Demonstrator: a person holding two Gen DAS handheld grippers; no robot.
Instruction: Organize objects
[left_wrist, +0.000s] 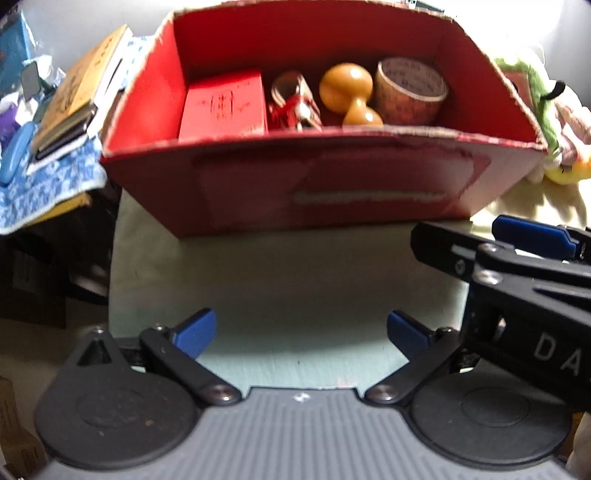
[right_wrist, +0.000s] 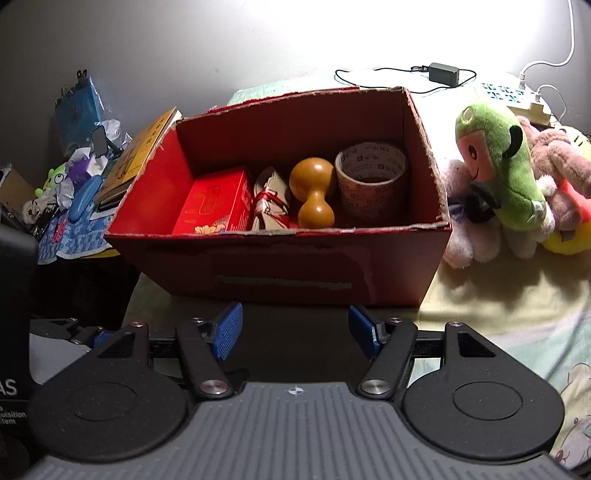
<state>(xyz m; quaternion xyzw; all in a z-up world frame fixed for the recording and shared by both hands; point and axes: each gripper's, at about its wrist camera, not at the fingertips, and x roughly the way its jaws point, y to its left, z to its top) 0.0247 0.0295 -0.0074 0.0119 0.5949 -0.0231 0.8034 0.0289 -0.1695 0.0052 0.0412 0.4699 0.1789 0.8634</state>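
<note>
- Left wrist view: left gripper (left_wrist: 301, 334) empty, blue pads spread wide, nothing between them; it hangs low over the pale bedsheet (left_wrist: 288, 280) just short of the box.
- Right gripper (right_wrist: 295, 334) likewise released, jaws apart and empty. In the left view its black body comes in from the right, close alongside the left one.
- Straight ahead of both claws, on the far side of a bare strip of sheet: red cardboard box (right_wrist: 280, 266), open at the top, its long axis running left to right across the view.
- Inside, one row from left to right: red carton (right_wrist: 216, 206), a bundle tied with red ribbon (right_wrist: 269, 206), a wooden gourd-shaped piece (right_wrist: 314, 192) with its long axis pointing near to far, and a tape roll (right_wrist: 371, 184) standing on end.
- All four sit below the near rim, so any reach has to go up and over that wall and then down.
- Judgement: box looks already filled; the task seems far along, with no loose item between the claws and the box.
- Either gripper is about equally near the box; the right one faces its middle more squarely.
- Outward right: plush toys (right_wrist: 506, 177) lie heaped on the sheet beside the box's right wall.
- Outward left: stacked books (right_wrist: 144, 155) and small clutter on a blue patterned cloth (right_wrist: 74, 236).
- Far side: charger and cable (right_wrist: 443, 74) near the wall.
</note>
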